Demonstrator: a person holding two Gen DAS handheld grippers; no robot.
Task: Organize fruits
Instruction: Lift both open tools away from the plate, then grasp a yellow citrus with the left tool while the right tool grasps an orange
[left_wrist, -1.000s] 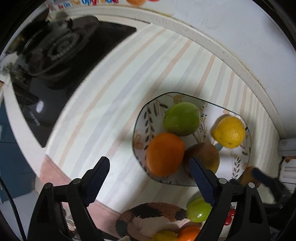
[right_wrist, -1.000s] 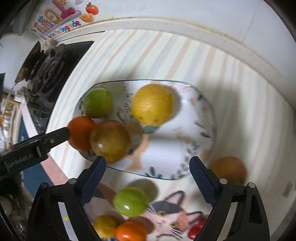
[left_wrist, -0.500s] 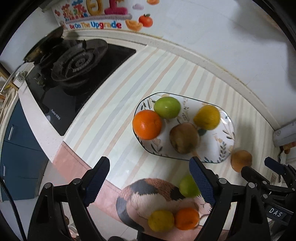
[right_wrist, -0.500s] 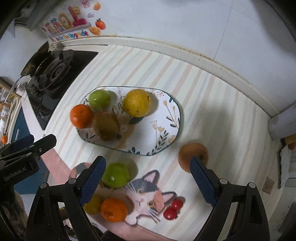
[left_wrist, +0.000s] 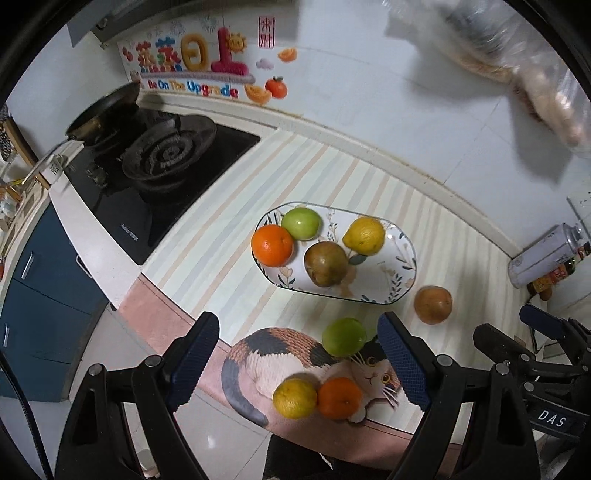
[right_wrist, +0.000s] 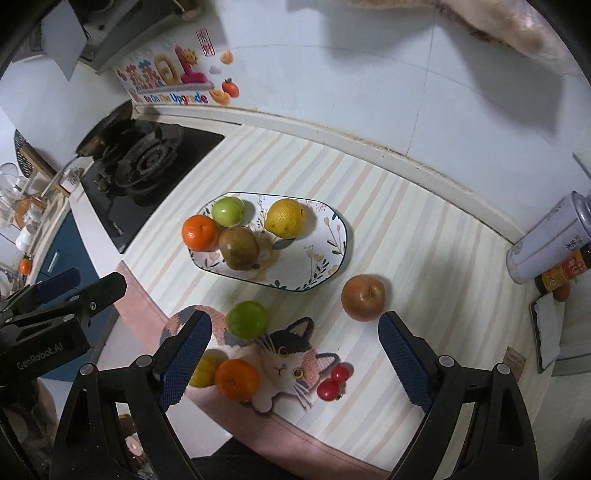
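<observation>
Four fruits sit on the plate (right_wrist: 334, 236); others lie beside it.

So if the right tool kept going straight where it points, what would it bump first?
Probably the cat mat, near the cat's face, between the open right tool fingers. Depth is hard to judge.

Ahead of your hand-held gripper runs a white tiled wall (left_wrist: 369, 110) carrying a colourful sticker (left_wrist: 199, 70). To its left a black stove (left_wrist: 155, 173) is set into the table (left_wrist: 258, 177), which wears a striped cloth, with a pan (left_wrist: 107, 114) on the far burner. Below left you see blue cabinets (left_wrist: 40, 295) and pale floor tiles (left_wrist: 221, 443). Far right stands a white can (right_wrist: 543, 247).
</observation>
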